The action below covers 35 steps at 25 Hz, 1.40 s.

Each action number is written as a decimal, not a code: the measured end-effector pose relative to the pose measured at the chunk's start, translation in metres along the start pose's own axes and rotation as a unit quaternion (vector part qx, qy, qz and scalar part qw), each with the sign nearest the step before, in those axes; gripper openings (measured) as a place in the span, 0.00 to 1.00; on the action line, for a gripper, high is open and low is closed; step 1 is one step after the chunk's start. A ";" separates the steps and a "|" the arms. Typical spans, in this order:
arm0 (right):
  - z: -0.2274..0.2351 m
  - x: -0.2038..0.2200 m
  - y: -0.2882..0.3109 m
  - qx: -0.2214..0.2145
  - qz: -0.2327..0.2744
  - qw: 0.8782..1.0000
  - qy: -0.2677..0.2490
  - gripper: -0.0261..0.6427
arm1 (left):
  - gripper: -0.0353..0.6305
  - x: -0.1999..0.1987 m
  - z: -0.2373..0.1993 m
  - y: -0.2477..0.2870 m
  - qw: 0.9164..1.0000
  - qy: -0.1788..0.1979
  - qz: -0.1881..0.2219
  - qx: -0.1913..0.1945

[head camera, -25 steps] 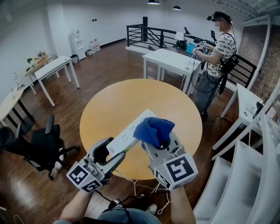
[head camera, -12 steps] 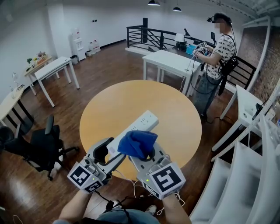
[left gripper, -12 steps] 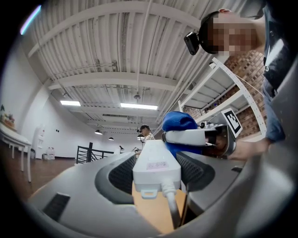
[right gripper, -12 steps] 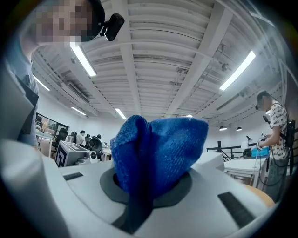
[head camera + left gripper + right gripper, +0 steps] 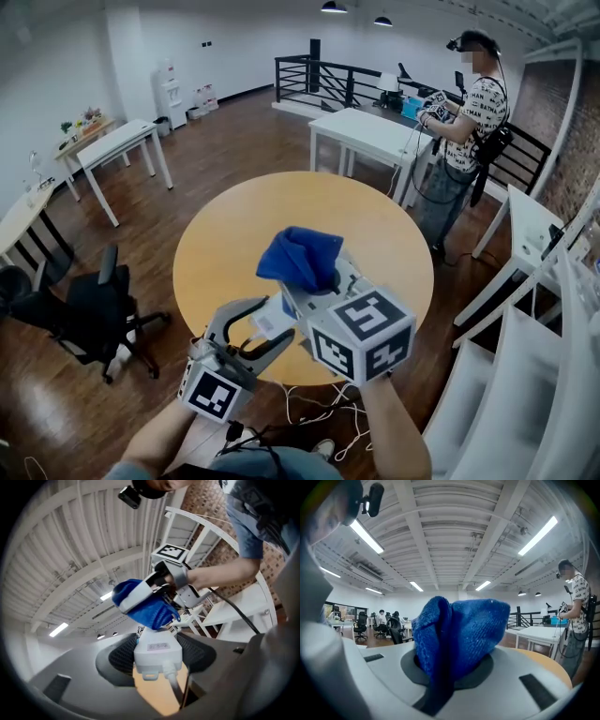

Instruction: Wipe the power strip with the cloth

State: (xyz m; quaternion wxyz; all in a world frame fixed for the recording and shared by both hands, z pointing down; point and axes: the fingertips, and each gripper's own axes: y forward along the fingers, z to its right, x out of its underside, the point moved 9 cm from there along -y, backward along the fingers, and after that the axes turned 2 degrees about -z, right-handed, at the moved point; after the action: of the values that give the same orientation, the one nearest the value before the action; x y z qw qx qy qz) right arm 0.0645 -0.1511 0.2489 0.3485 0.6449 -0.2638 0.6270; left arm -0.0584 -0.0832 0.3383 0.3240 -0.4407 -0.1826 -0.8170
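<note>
My left gripper (image 5: 255, 328) is shut on the cable end of the white power strip (image 5: 269, 322), low over the round wooden table (image 5: 225, 234). In the left gripper view the power strip (image 5: 157, 649) points steeply upward between the dark pads, its cable (image 5: 174, 688) running down. The blue cloth (image 5: 140, 605) is pressed on the strip's upper part. My right gripper (image 5: 314, 278) is shut on the blue cloth (image 5: 298, 255), just above the left gripper. The cloth (image 5: 459, 630) bulges out of the jaws in the right gripper view. Most of the strip is hidden in the head view.
A black office chair (image 5: 89, 314) stands left of the table. White desks (image 5: 370, 131) lie beyond, and a person (image 5: 469, 122) with grippers stands at one. White shelving (image 5: 525, 375) runs along the right. Cables (image 5: 309, 403) trail on the floor under the table's near edge.
The power strip has been tipped up off the table by my left gripper. My right gripper with the cloth slid back along the strip, then rose higher and closer to the camera.
</note>
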 end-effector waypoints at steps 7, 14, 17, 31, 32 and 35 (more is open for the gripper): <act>-0.001 0.003 0.024 -0.002 -0.071 0.997 0.003 0.12 | 0.48 -0.002 0.028 0.007 0.982 0.187 -0.033 0.018; -0.002 0.019 0.034 0.004 -0.119 0.993 -0.016 0.12 | 0.48 0.006 0.039 0.001 0.972 0.230 -0.038 0.022; 0.010 0.020 0.031 0.018 -0.119 0.993 -0.016 0.12 | 0.48 0.007 0.037 -0.001 0.974 0.220 -0.038 0.023; 0.100 0.013 -0.001 0.144 -0.120 0.982 -0.030 0.12 | 0.48 0.011 0.034 -0.005 0.977 0.208 -0.035 0.022; 0.103 0.012 -0.004 0.150 -0.116 0.981 -0.031 0.12 | 0.48 0.010 0.033 -0.005 0.977 0.207 -0.034 0.022; 0.108 0.009 -0.008 0.162 -0.105 0.981 -0.033 0.12 | 0.48 0.010 0.034 -0.004 0.977 0.207 -0.036 0.022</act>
State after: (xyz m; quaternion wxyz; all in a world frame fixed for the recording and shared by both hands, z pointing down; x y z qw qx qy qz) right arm 0.1390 -0.2295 0.2605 0.2946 0.7370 -0.1014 0.5998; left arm -0.0448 -0.0641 0.3646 0.3346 -0.2480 -0.1449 -0.8975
